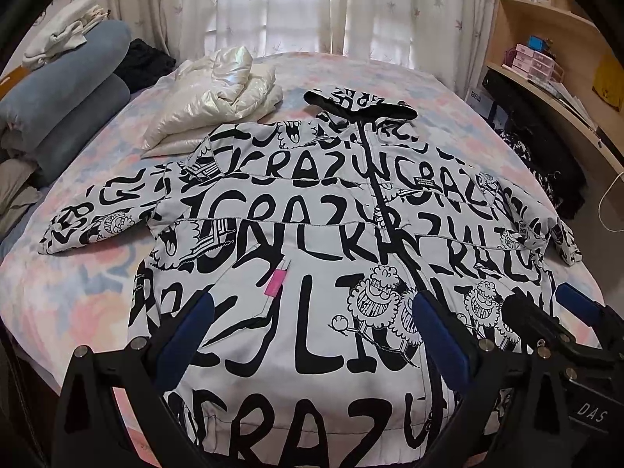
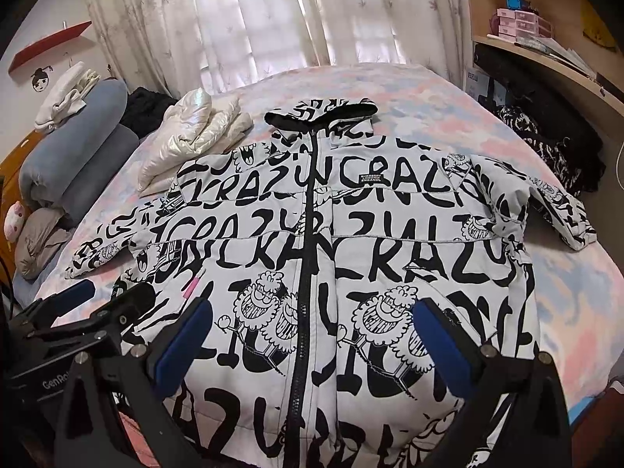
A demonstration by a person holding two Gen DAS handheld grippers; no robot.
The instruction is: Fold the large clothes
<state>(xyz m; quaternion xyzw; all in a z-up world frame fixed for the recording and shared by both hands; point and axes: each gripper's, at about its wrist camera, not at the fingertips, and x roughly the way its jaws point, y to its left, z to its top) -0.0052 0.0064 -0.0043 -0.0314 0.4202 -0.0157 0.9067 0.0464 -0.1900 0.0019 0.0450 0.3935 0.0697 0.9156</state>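
Evidently, no fold had been made: the printed jacket point(image 1: 312, 241) was spread flat, zipped, sleeves out, on the bed point(image 1: 78, 304). Both the left claw point(image 1: 312, 335) and the right claw point(image 2: 312, 335) were held wide and empty above its hem, while a folded white jacket point(image 1: 218, 101) was seen beside its collar.

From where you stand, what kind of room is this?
Most likely a bedroom: a printed jacket lies spread on a bed with a pastel cover, rolled bedding beside it, and curtains behind.

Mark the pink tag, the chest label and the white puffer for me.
pink tag point(image 1: 276, 283): left wrist view, middle of the tag.
chest label point(image 2: 372, 179): right wrist view, centre of the patch.
white puffer point(image 1: 218, 97): left wrist view, top fold.
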